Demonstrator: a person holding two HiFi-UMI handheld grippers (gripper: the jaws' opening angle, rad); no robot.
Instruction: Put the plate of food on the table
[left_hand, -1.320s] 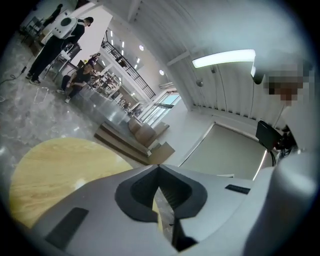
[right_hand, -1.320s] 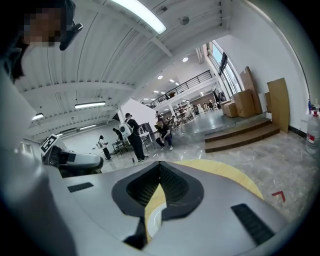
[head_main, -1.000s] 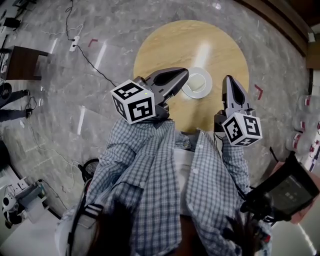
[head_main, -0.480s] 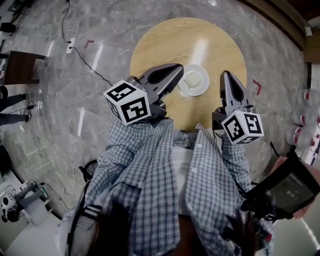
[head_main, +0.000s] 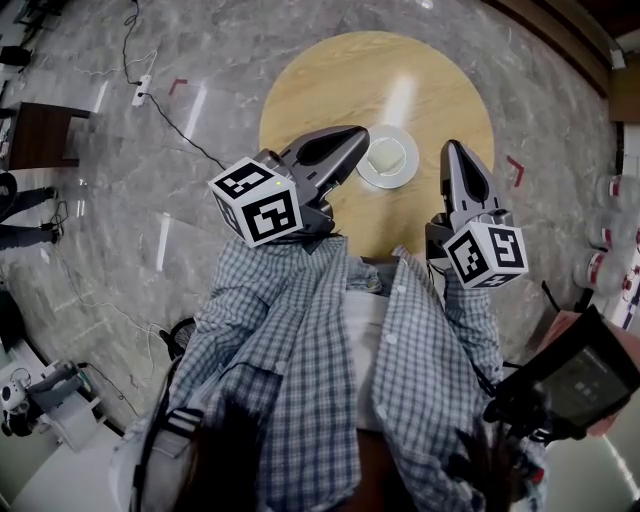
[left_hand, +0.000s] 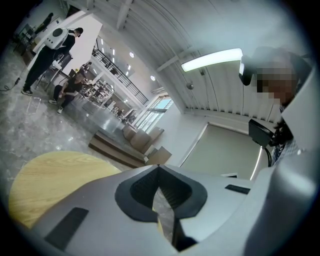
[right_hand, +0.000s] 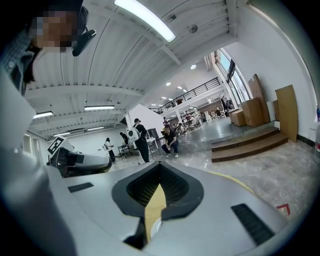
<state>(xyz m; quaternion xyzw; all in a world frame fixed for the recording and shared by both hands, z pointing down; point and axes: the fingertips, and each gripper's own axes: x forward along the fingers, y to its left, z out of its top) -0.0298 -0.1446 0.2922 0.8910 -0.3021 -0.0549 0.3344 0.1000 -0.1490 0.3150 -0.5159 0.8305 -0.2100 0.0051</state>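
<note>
Plate of food set down, head view. The white round plate (head_main: 390, 158) lies flat on the round wooden counter (head_main: 320, 85), on the half nearer the person, with a pale, cream-coloured portion of food (head_main: 383, 157) at its centre; what kind of food cannot be told. The left gripper (head_main: 362, 134) points at the plate's left rim, its tip just beside or over that rim. Whether it touches cannot be told. Its fingers are pressed together with nothing between them. The right gripper (head_main: 455, 149) hangs to the right of the plate, apart from it, fingers likewise together and empty. The placing appears done. To finish well, draw both grippers back from the plate level and slowly, so that the left tip does not catch the rim and slide the smooth plate across the glossy tabletop. The counter shows light, fine-grained wood with a sheen, and the floor (head_main: 200, 130) around it is polished grey marble.
</note>
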